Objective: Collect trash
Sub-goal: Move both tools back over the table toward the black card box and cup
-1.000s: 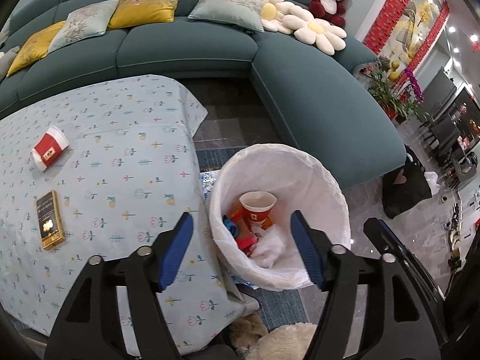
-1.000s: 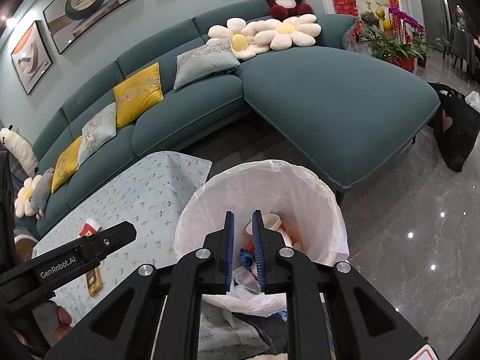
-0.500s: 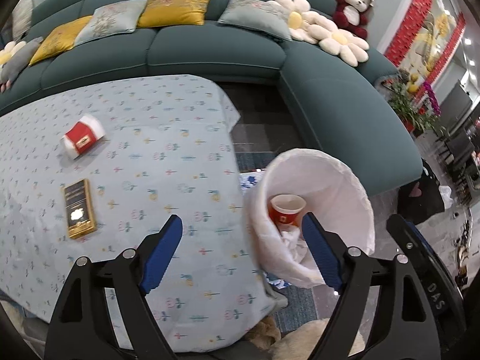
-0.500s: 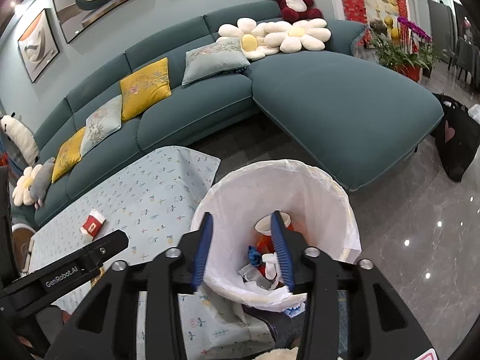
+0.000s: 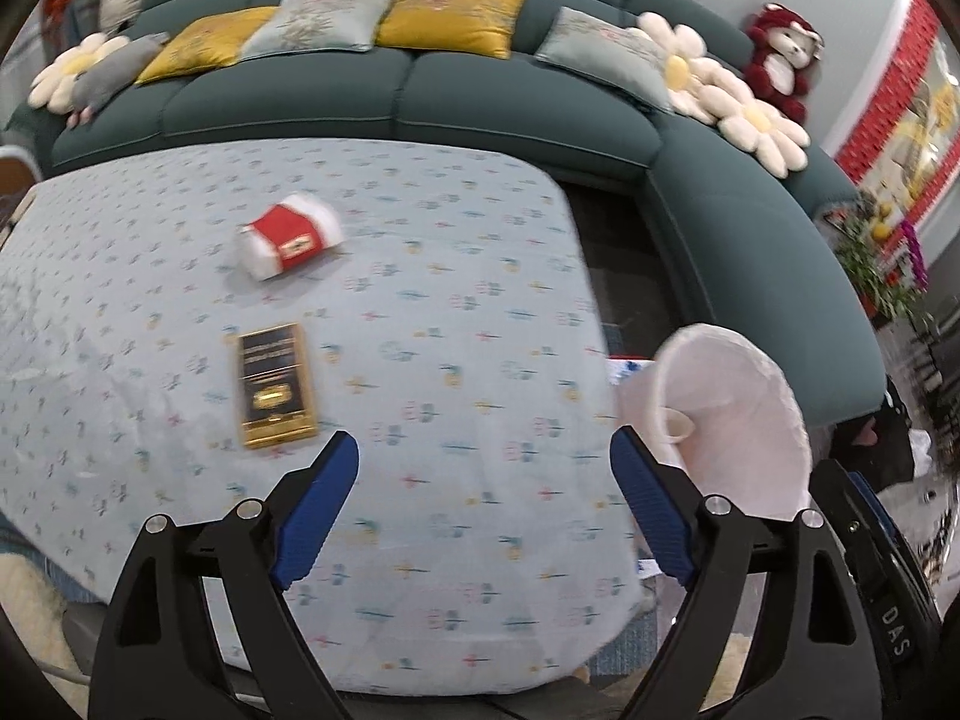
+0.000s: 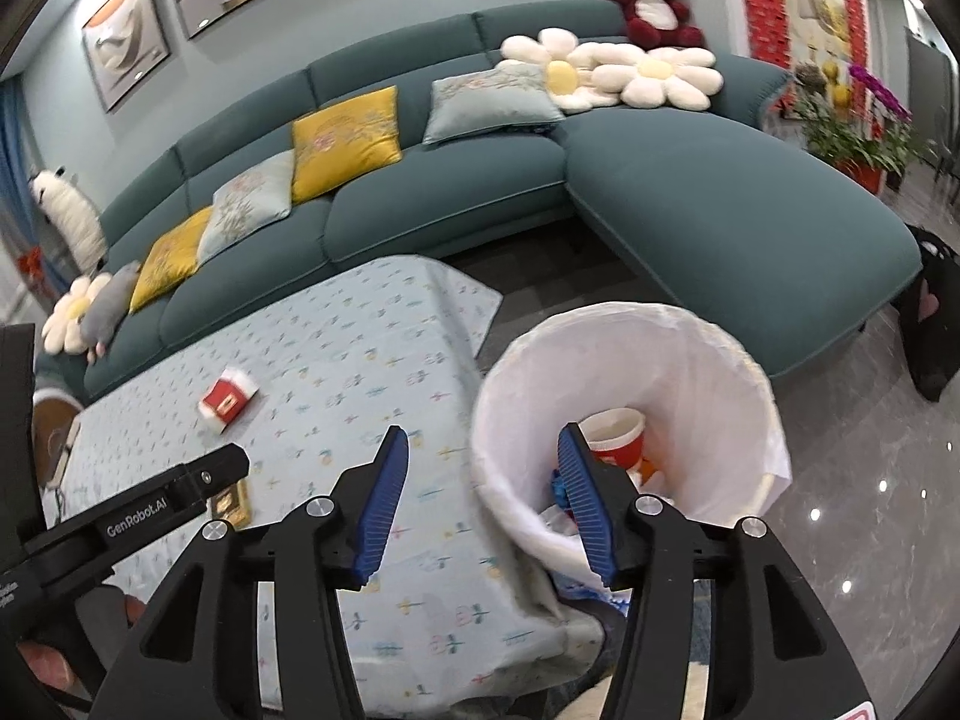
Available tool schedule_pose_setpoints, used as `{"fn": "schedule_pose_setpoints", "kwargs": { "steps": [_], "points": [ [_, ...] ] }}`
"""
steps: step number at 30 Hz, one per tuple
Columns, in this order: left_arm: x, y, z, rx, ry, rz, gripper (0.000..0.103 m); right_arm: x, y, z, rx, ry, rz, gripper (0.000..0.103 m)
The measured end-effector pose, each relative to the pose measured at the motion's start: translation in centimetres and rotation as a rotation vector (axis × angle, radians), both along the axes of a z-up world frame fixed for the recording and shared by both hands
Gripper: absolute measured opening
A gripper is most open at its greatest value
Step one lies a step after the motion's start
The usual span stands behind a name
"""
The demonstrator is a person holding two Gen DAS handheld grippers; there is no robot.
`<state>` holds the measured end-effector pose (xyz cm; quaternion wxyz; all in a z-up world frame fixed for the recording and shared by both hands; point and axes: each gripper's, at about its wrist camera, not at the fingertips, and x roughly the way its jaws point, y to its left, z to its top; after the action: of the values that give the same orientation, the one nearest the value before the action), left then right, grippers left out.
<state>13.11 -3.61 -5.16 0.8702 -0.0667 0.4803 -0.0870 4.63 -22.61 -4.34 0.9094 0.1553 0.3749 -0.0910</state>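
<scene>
Your left gripper hangs over the near part of the table with its jaws spread wide and nothing between them. Ahead of it and to its left on the flowered cloth lies the black-and-gold box, flat, its lettering too smeared to read. Farther back, well apart from the box, the crushed red-and-white cup lies on its side; its logo is also too blurred to make out.

Your right gripper is also released, jaws apart and empty, held over the gap between the table's corner and the trash bin. The bin stands on the floor just beside the table, lined with a white bag. Inside you can see a red paper cup standing among blue and white scraps, but your right-hand finger covers much of that pile, so the rest cannot be told apart. In the left wrist view only the bin's rim and a pale cup edge show; the contents are hidden by the bag wall.

In the right wrist view the box is mostly hidden behind your left gripper's body, with just a gold corner showing. The teal sofa curves behind the table.
</scene>
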Motion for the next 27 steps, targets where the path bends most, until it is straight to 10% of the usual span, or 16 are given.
{"fn": "schedule_pose_setpoints", "kwargs": {
  "steps": [27],
  "points": [
    [8.2, 9.8, -9.8, 0.074, 0.201, 0.213, 0.083, 8.9, 10.3, -6.2, 0.024, 0.151, 0.192, 0.051]
  ]
}}
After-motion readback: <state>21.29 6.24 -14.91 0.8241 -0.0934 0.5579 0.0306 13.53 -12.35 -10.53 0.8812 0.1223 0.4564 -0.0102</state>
